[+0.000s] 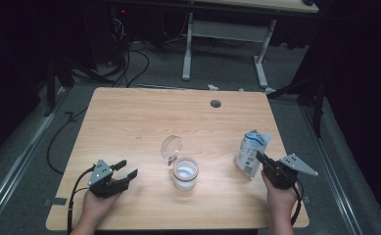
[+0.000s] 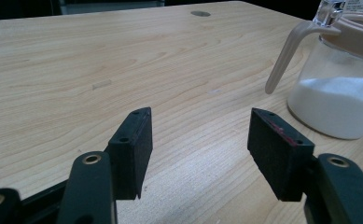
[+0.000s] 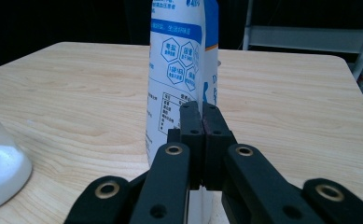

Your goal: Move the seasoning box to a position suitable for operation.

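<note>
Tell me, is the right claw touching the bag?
Touching. In the right gripper view, the right claw is shut on the edge of the bag, its jaws pinched together with no gap.

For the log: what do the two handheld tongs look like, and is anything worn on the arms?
Both the left tongs and right tongs are black, with flat rectangular pads, brass-ringed pivots, a grey three-cornered top plate and a trailing black cable. The forearms show no sleeves.
</note>
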### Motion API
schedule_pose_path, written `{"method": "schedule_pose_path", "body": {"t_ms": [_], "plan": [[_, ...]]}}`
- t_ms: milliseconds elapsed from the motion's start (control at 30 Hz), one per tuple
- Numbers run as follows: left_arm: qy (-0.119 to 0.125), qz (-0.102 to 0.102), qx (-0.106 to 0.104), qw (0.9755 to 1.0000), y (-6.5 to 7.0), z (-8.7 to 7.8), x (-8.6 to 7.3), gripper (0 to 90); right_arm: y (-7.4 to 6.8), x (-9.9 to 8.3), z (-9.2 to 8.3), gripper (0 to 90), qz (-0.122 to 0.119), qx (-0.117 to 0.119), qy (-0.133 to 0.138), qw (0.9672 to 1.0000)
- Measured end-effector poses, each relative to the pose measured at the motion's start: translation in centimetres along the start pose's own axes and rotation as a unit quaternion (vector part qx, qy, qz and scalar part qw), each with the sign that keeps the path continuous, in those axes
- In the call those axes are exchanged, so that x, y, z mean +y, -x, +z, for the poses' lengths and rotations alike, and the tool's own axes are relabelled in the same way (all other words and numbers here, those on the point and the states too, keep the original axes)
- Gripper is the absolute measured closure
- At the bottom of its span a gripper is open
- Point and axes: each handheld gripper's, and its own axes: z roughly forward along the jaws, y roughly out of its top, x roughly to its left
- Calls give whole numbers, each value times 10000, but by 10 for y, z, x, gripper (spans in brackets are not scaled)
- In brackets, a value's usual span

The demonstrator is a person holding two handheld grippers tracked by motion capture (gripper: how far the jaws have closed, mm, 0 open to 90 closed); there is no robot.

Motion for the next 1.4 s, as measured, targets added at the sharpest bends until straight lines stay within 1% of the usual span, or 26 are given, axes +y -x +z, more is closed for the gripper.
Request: {"method": "schedule_pose_path", "body": {"t_ms": [67, 333, 700, 733, 767, 800, 833, 900, 933, 967, 1000, 1033, 1067, 1133, 1167, 1267, 1333, 1400], "plan": [[5, 2, -4, 10000, 0, 0, 0, 406, 0, -1, -1, 890, 39, -7, 3, 10000], [-2, 5, -5, 10000, 0, 0, 0, 406, 0, -3, -1, 863, 15, -26, -25, 10000], [-14, 25, -10, 10000, 1, 1, 0, 406, -1, -4, 0, 777, 56, -2, -83, 9999], [-16, 26, -10, 10000, 1, 1, 0, 406, -1, -4, 1, 741, 68, -6, -110, 9999], [-16, 26, -10, 10000, 1, 1, 0, 406, -1, -4, 1, 741, 68, -6, -110, 9999], [-15, 29, -10, 10000, 1, 1, 0, 406, -2, -3, 2, 698, 71, -33, -142, 9999], [-17, 30, -11, 10000, 1, 1, 0, 406, -3, -3, 2, 679, 45, -51, -160, 9998], [-18, 29, -11, 10000, 1, 1, 0, 406, -3, -3, 3, 664, 14, -67, -164, 9998], [-20, 31, -10, 10000, 1, 1, 0, 406, -4, -3, 4, 636, 10, -63, -194, 9998], [-20, 31, -10, 10000, 1, 1, 0, 406, -4, -3, 4, 636, 10, -63, -194, 9998], [-22, 35, -11, 10000, 1, 1, 0, 406, -5, -3, 4, 610, 16, -60, -216, 9997], [-22, 35, -11, 10000, 1, 1, 0, 406, -5, -3, 4, 610, 16, -60, -216, 9997], [-27, 39, -16, 10000, 1, 1, 0, 406, -5, -3, 5, 573, 23, -70, -219, 9997], [-30, 47, -14, 10000, 2, 1, 0, 407, -5, -3, 5, 535, 25, -93, -247, 9996], [-30, 47, -14, 10000, 2, 1, 0, 407, -5, -3, 5, 535, 25, -93, -247, 9996], [-29, 60, -13, 10000, 2, 1, 0, 407, -5, -3, 6, 489, 30, -142, -284, 9995], [-28, 58, -13, 10000, 2, 1, 0, 407, -6, -3, 6, 481, 71, -134, -288, 9995], [-30, 61, -13, 10000, 2, 1, 0, 407, -7, -3, 7, 461, 32, -197, -289, 9994]]}}
